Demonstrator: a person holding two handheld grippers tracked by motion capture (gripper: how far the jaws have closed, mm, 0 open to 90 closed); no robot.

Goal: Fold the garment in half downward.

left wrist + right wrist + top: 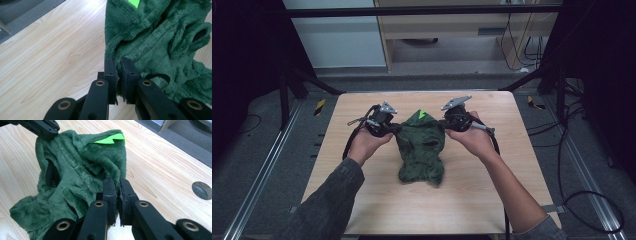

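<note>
Fleece of a small green garment [421, 147] lay mid-desk [362, 200], long axis running toward the person, its far corners pinched between the left tool [387, 126] and right tool [451, 123] on opposite sides.

Dark green fleece garment [421, 145], bright green spike [422, 114]; light wood-grain table [492, 185].

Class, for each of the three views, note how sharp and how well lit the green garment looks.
High view: green garment small, soft, dim, dark surroundings. Left gripper view: fleece pile crisp, evenly lit, no glare on table. Right gripper view: sharp too, bright green patch vivid.
</note>
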